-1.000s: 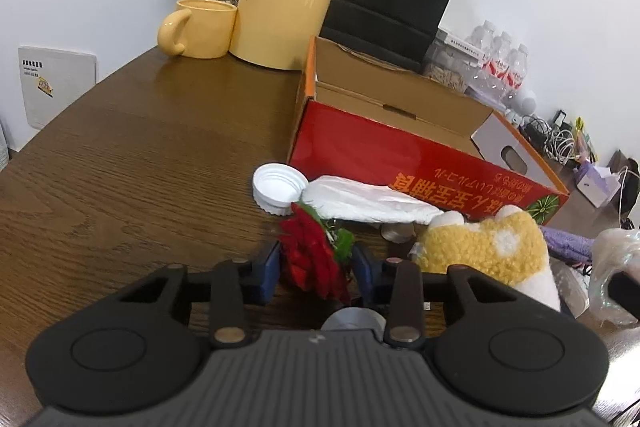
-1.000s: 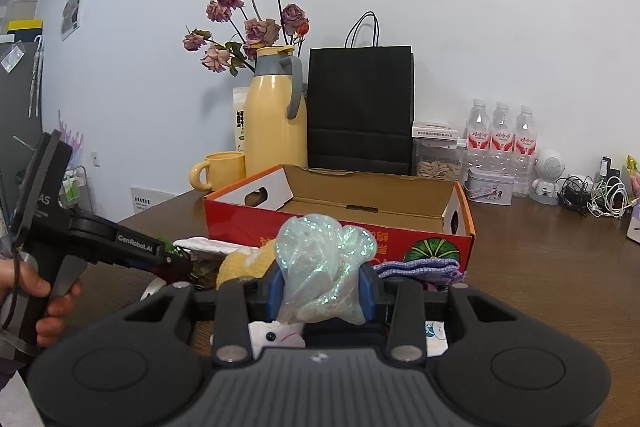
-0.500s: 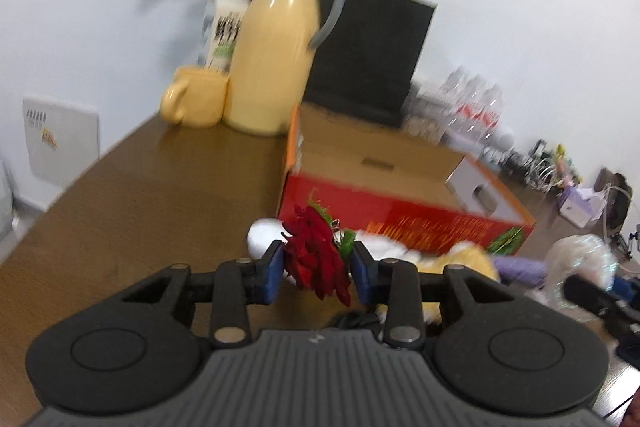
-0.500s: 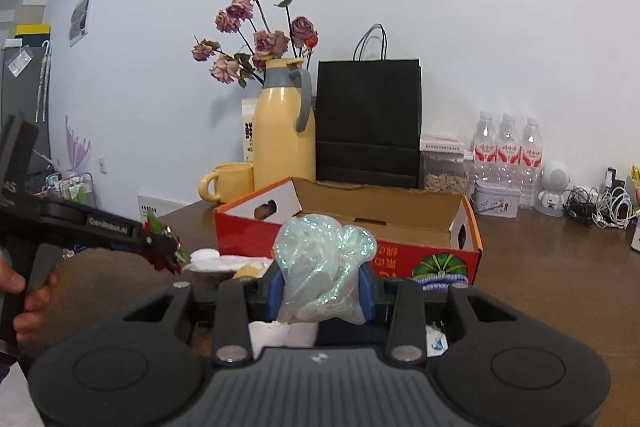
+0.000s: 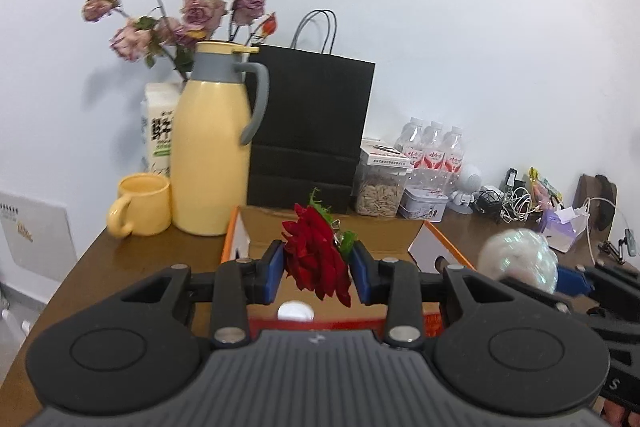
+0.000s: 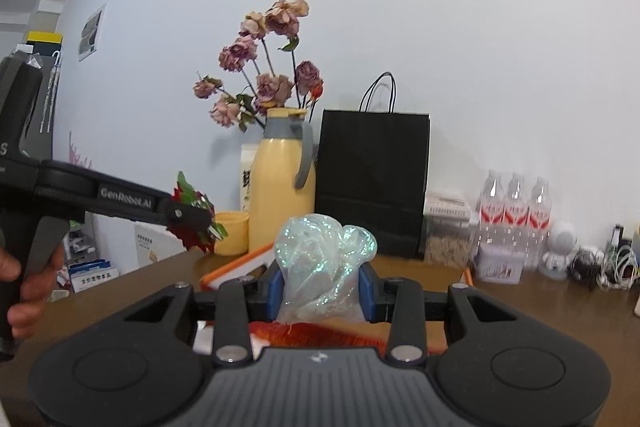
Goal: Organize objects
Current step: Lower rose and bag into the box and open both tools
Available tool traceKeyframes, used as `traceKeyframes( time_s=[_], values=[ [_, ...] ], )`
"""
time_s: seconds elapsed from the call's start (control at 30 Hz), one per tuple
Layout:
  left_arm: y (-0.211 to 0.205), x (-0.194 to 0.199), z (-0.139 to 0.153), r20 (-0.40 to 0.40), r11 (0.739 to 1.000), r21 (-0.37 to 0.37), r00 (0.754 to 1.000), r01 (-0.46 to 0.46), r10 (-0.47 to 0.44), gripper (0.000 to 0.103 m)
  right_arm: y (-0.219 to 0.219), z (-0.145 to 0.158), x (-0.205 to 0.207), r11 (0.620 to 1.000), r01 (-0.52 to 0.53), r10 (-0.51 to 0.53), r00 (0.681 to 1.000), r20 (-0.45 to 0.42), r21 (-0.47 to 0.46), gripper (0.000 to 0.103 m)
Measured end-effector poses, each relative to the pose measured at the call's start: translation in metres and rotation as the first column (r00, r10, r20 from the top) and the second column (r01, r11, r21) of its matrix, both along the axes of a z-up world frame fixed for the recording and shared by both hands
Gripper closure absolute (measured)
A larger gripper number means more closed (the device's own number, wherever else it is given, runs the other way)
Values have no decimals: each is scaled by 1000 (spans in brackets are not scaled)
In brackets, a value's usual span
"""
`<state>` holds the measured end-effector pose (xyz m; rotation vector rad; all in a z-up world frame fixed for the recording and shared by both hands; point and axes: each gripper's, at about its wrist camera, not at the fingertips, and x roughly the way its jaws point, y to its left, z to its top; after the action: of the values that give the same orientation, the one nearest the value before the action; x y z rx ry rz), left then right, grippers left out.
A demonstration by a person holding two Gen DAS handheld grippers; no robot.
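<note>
While both claws are raised above the bench (image 5: 132, 259), each pinches one item. The left claw (image 5: 316, 269) holds a red artificial rose (image 5: 316, 259) between its blue pads (image 5: 271, 273), with petals hanging below the pads and a green leaf tip projecting above them. In the right wrist view the same left claw (image 6: 192, 217) enters from the left edge, gripped by a person's hand (image 6: 24, 291), and the rose (image 6: 196, 223) sits at its tip in the air.

The right claw (image 6: 324, 287) is closed on a crumpled iridescent plastic bag (image 6: 324, 263), which bulges above the pads (image 6: 366, 293) on both sides. In the left wrist view this bag (image 5: 518, 257) appears at the right, level with the rose and well apart from it.

Directly beyond both claws lies an open cardboard box (image 5: 360, 239) with an orange rim and a red outer wall (image 6: 316, 337); the rose is over its near edge in the left wrist view. A white round cap (image 5: 296, 311) shows just below the rose, partly hidden by the claw body.

Behind the box, against the wall, stand a yellow mug (image 5: 140, 205), a yellow thermos jug (image 5: 212, 151) with a grey handle, a milk carton (image 5: 158, 131), dried pink roses (image 5: 192, 7), and a black paper bag (image 5: 312, 131). To the right of the bag are a clear jar of seeds (image 5: 378, 191), three water bottles (image 5: 432, 151), a small tin (image 5: 424, 205), a white robot figure (image 6: 560, 243) and tangled cables (image 5: 508, 201).
</note>
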<state>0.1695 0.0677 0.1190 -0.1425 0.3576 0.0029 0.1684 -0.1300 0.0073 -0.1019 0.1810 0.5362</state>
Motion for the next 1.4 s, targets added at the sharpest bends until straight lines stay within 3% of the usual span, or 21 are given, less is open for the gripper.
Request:
traceKeyframes(
  time_s=[0.3, 0.53, 0.67, 0.87, 0.97, 1.07, 1.13, 1.17, 1.23, 1.4],
  values=[
    [-15, 80, -11, -120, 996, 72, 992, -42, 51, 67, 17, 9, 102, 994, 67, -78, 988, -133, -83, 67],
    [-14, 130, -42, -267, 995, 59, 959, -86, 99, 67, 35, -28, 173, 968, 103, -172, 937, -305, -229, 67],
    [-10, 144, -59, -313, 993, 64, 943, -95, 110, 67, 39, -44, 187, 962, 104, -193, 914, -357, -253, 67],
    [-10, 147, -76, -345, 994, 67, 933, -84, 103, 67, 40, -51, 186, 960, 102, -197, 909, -367, -260, 65],
    [-11, 145, -79, -351, 994, 75, 932, -73, 95, 66, 39, -50, 187, 963, 98, -191, 906, -379, -250, 58],
    [-9, 142, -77, -339, 994, 79, 935, -79, 101, 49, 36, -49, 188, 965, 100, -188, 908, -375, -242, 50],
    [-6, 139, -73, -322, 993, 72, 940, -93, 111, 27, 35, -46, 185, 962, 107, -196, 909, -367, -249, 35],
    [-5, 137, -71, -312, 992, 71, 942, -105, 122, 5, 34, -45, 185, 961, 113, -203, 909, -365, -254, 30],
    [-3, 134, -66, -280, 989, 82, 949, -123, 142, 0, 33, -43, 182, 956, 130, -220, 910, -351, -264, 13],
    [-1, 131, -62, -275, 990, 74, 951, -124, 139, 0, 30, -41, 180, 954, 138, -229, 909, -347, -268, 2]
  ],
)
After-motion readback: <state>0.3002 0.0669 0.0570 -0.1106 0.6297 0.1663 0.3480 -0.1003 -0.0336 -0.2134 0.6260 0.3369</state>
